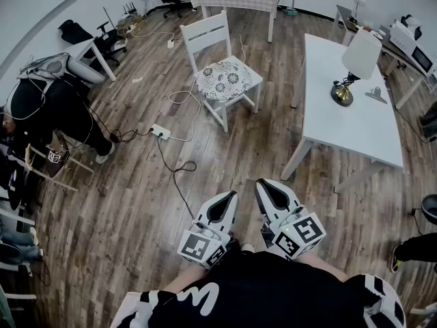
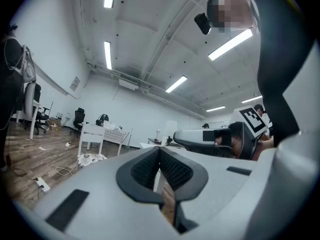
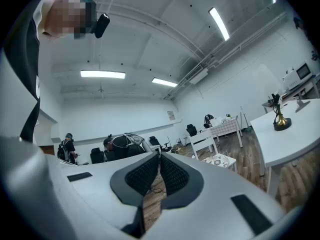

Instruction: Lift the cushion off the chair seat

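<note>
1 cushion, squarish, flat on 1 chair, far | 2 near: left hand-held gripper, right hand-held gripper, both clenched, empty

no word or number can be read anywhere here. the left marker cube on the left hand-held gripper and the right marker cube on the right hand-held gripper bear black-and-white square patterns (codes, not letters). the person's black shirt shows a big white mark shaped like a w or an m. a wall sign is too small to read.
</note>
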{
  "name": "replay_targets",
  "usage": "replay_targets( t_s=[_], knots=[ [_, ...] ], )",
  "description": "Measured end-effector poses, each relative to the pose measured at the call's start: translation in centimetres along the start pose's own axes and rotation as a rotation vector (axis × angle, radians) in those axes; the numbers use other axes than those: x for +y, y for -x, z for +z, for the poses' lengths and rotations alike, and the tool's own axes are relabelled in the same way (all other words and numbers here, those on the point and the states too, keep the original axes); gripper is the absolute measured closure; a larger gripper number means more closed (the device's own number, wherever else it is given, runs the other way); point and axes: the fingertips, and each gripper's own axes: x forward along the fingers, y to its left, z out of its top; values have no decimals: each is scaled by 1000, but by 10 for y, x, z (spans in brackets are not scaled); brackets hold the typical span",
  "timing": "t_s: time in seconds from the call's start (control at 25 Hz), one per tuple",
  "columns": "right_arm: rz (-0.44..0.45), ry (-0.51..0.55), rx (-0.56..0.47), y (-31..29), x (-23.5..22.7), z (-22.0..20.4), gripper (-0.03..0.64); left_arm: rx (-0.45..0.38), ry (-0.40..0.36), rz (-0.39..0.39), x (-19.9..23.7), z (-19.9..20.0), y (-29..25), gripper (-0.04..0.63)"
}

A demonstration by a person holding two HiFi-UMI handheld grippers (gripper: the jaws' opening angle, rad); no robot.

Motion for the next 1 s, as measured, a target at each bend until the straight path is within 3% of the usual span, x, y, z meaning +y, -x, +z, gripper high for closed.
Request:
replay_targets(
  t_s=[1.0],
  knots=[
    [31, -29, -13, -3, -3, 6, 589, -47, -6, 56, 3, 12, 2, 591]
  ],
)
